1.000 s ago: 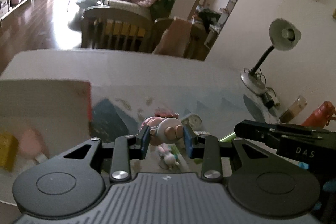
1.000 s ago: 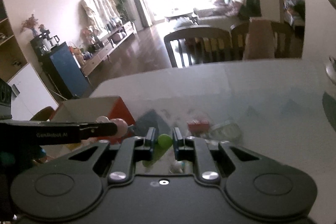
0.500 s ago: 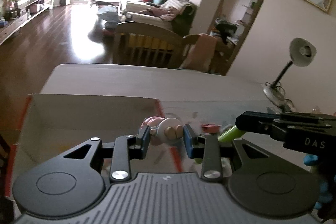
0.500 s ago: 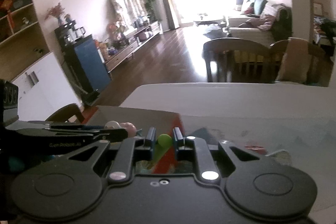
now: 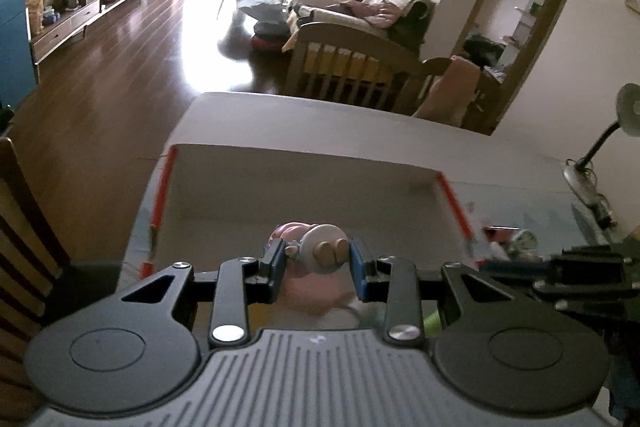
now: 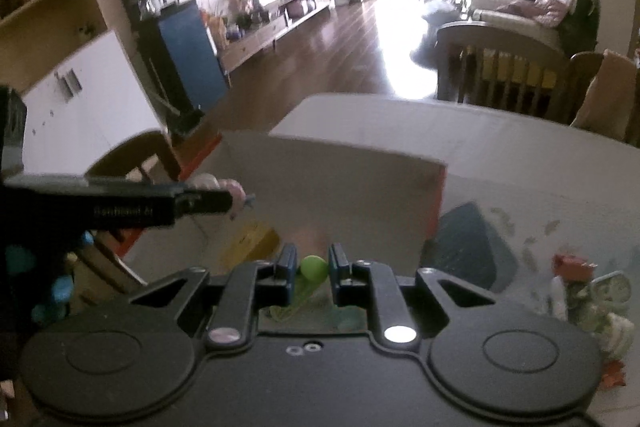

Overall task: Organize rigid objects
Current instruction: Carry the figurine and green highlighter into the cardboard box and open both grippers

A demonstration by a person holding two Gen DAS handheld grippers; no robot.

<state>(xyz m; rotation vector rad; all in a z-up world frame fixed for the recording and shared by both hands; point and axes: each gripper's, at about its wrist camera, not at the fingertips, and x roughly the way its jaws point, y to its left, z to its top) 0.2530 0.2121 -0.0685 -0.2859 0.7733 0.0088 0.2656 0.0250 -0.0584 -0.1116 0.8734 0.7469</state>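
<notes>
Left gripper (image 5: pixel 318 263), left wrist view: clenched on small pink-and-white plastic figurine (image 5: pixel 316 247), over near edge of open white cardboard box with red edges (image 5: pixel 304 183).

Right gripper (image 6: pixel 312 269), right wrist view: clamped on slim green plastic piece (image 6: pixel 314 267), above same box. Risk: releasing too high, pieces bouncing out or grippers colliding.

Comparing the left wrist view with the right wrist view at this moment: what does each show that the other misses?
Only the left wrist view shows the left gripper head-on, its pads closed on a pink and white figurine, plus a desk lamp at the right edge. Only the right wrist view shows the right gripper shut on a green object, a yellow block lying in the box, and small toys on the table to the right. Both share the open cardboard box with red edges, the table and the living room beyond.
</notes>
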